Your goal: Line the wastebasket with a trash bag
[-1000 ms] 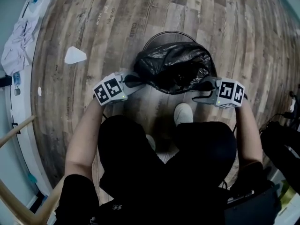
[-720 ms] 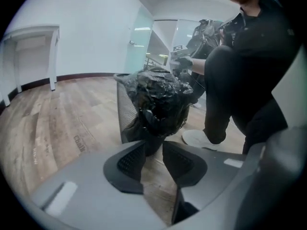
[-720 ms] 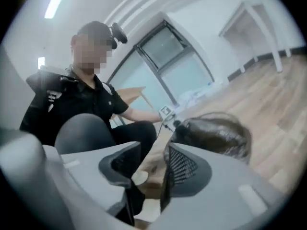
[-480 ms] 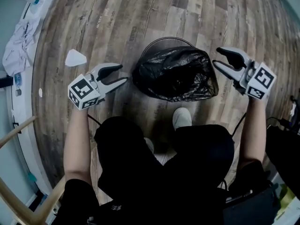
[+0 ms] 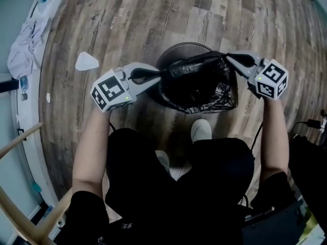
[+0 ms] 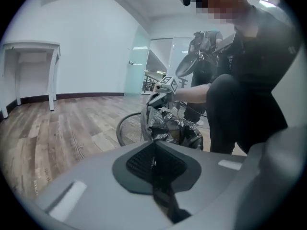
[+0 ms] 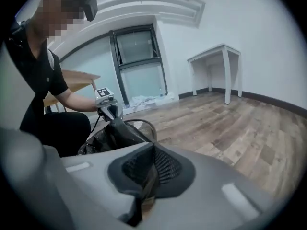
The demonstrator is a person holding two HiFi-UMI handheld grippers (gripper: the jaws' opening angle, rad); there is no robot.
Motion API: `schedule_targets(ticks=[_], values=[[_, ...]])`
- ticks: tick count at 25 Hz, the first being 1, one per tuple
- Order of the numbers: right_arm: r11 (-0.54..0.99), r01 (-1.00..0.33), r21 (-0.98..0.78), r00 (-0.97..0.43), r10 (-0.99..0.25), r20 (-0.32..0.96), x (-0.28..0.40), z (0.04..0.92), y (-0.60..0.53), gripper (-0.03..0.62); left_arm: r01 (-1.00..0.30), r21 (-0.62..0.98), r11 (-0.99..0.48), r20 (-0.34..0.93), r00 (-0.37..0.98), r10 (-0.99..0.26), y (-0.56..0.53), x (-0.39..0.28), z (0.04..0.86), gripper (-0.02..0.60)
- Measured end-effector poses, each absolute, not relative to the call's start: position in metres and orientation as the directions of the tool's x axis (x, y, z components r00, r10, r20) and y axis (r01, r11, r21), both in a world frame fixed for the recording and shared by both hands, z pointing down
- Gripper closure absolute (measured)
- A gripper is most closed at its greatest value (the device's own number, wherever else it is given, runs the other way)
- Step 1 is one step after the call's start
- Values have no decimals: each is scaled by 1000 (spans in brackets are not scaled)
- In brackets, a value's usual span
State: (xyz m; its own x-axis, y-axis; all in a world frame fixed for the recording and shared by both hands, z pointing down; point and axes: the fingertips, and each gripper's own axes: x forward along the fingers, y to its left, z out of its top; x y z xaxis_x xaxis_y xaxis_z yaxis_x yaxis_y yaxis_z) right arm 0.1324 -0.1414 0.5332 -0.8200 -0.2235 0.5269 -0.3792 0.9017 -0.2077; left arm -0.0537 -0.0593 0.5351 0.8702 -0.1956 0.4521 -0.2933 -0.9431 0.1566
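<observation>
Holding the black plastic trash bag (image 5: 199, 83) by its rim from both sides, stretched over the round black wire-mesh wastebasket (image 5: 180, 47).

Left gripper (image 5: 159, 75): jaws have just been closing and are now pinched together on a fold of bag film at the left edge of the mouth. The left gripper view shows black film running down between the ribbed pads.

Right gripper (image 5: 231, 58): jaws have just been closing too and are now clamped on the bag rim at the far right edge. The right gripper view shows thin dark film caught between its pads.

The bag rim is pulled taut between the two tips, across the basket. The bag body sits crumpled in and over the near part of the basket and covers the near rim on the side of the person's white shoe (image 5: 201, 130). The far arc of the basket's rim is bare, with mesh visible there.

The basket stands on the grey-brown wood-plank floor (image 5: 153, 14), just in front of the person's knees. Both grippers point inward at the bag, tipped slightly down.

Off-task:
- A white scrap of paper (image 5: 86, 61) lies on the floor left of the left gripper, well apart from the basket.
- A white table (image 7: 216, 56) stands against the wall.
</observation>
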Motion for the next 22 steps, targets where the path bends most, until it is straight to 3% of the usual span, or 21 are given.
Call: schedule_targets(ticks=[1,8,13,17,22], values=[[903,-378,-203,-827,-232,512,130,529,-145,591,-304,155,-940,440,873,-210,-63,-55,532,572],[922,-352,-161,-856,-248,453,114,515,-161,591,-405,130,-905,429,846,-317,-79,-73,521,571],[924,-346,-166,-882,-259,395,98,499,-167,591,-443,146,-885,332,864,-378,-81,-93,497,390],[925,-338,-174,-898,-262,352,92,485,-159,591,-483,128,-866,268,858,-438,-95,-97,477,390],[926,-336,-174,-898,-259,356,83,476,-153,591,-440,66,-896,340,854,-394,-113,-55,488,388]])
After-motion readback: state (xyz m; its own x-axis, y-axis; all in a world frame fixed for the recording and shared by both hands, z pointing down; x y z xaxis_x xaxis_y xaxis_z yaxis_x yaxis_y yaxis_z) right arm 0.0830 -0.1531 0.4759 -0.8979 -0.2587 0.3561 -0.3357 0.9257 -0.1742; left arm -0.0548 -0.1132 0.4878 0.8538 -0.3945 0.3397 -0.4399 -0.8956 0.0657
